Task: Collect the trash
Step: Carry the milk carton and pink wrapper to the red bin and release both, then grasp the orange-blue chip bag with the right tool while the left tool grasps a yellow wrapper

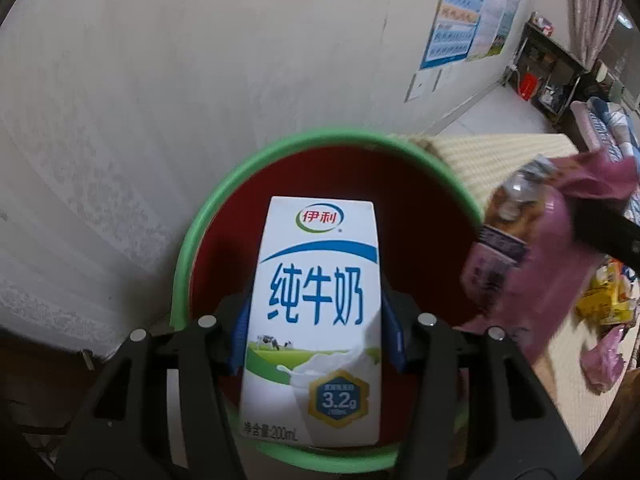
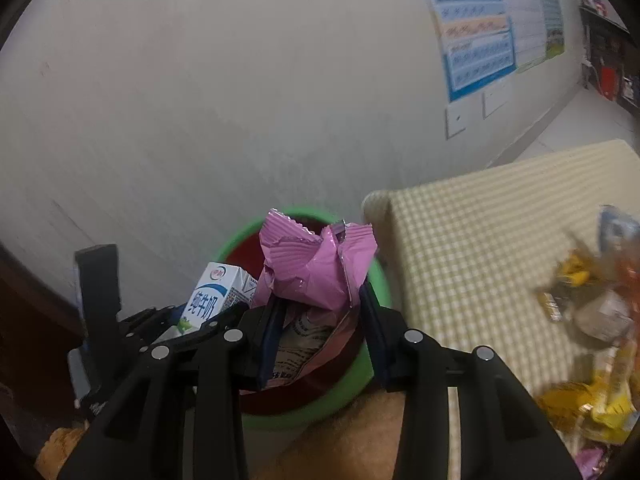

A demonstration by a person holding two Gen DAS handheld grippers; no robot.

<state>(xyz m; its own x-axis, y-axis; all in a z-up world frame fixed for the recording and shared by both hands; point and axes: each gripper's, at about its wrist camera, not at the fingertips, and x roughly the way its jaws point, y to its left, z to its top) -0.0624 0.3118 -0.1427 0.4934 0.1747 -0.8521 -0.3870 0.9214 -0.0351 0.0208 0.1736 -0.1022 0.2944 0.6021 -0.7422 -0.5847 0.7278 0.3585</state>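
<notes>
A white and blue milk carton (image 1: 316,300) stands upright between the blue pads of my left gripper (image 1: 316,320), which is shut on it. The carton hangs over a round bin with a green rim (image 1: 208,216) and a dark red inside. My right gripper (image 2: 320,304) is shut on a crumpled pink snack wrapper (image 2: 316,264), held above the same bin (image 2: 378,280). In the right wrist view the carton (image 2: 212,296) and left gripper (image 2: 160,320) are just left of the wrapper. The pink wrapper (image 1: 540,248) shows blurred at the right of the left wrist view.
The bin stands against a pale wall, beside a table with a yellow checked cloth (image 2: 480,260). A heap of yellow and orange wrappers (image 2: 592,360) lies on the table at the right. Posters (image 2: 480,40) hang on the wall, and a dark shelf unit (image 1: 552,68) stands far back.
</notes>
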